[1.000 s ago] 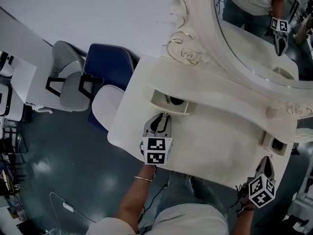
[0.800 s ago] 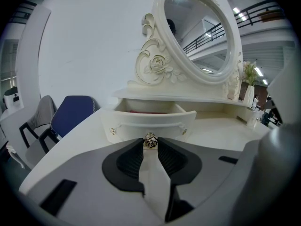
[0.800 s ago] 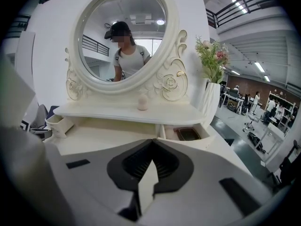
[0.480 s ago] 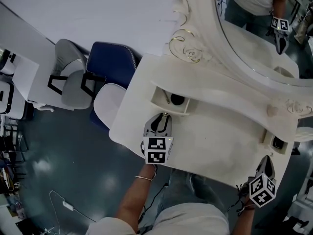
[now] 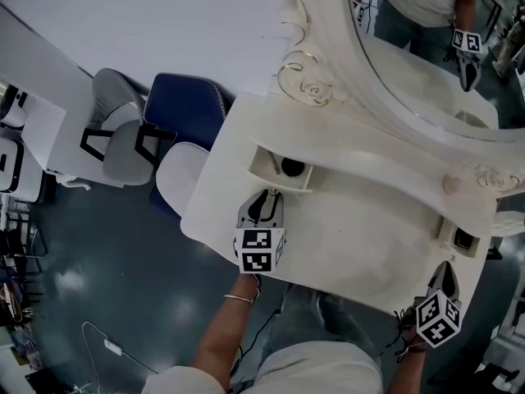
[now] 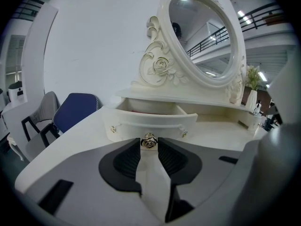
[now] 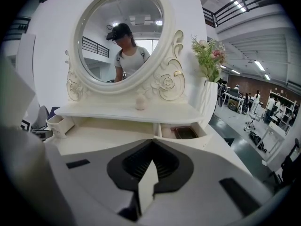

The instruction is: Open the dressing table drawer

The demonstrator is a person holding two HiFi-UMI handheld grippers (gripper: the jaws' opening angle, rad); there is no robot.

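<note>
From the head view, my left tongs (image 5: 272, 193) meet the front of the small left drawer (image 5: 264, 164), which stands pulled partway out over the surface (image 5: 361, 240). My right tongs (image 5: 447, 268) hang near the front-right corner.

In the left gripper view, the pads pinch the brass rose knob (image 6: 149, 141) right at their tips. With so shallow a hold, I judge a skewed pull could slip off or jam the drawer.

In the right gripper view, those tongs are pressed together with nothing in them.

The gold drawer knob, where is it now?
Left gripper view, centre: the gold knob sits on the pulled-out drawer front, gripped between the left gripper's jaw tips.
</note>
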